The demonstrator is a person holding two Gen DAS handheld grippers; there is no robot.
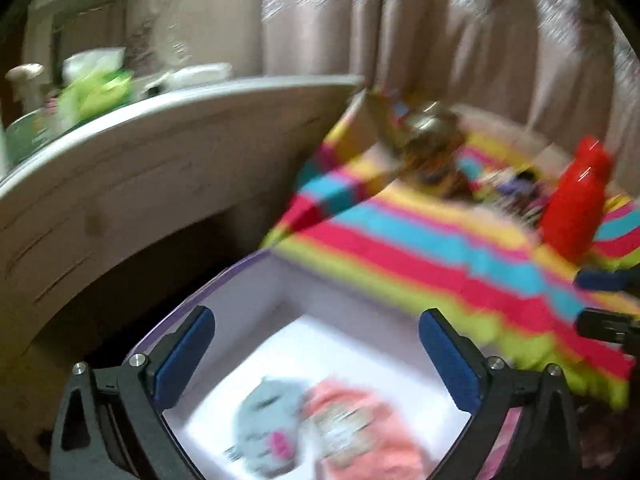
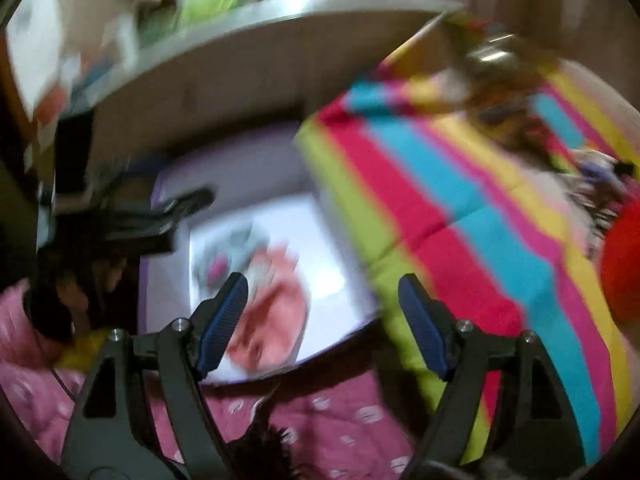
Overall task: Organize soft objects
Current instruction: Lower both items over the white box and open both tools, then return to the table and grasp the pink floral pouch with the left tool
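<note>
Soft toys (image 1: 312,428) in box (image 1: 240,280)

Black gripper (image 1: 316,356), blue pads (image 1: 182,360)

Both the left gripper (image 1: 316,352) and right gripper (image 2: 322,322) gape wide, apparently empty despite blur.

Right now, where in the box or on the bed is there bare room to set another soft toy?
Free: the box floor's far half, beyond the grey toy and pink toy; the striped blanket's middle. Crowded: the blanket's far end around the red toy.
</note>
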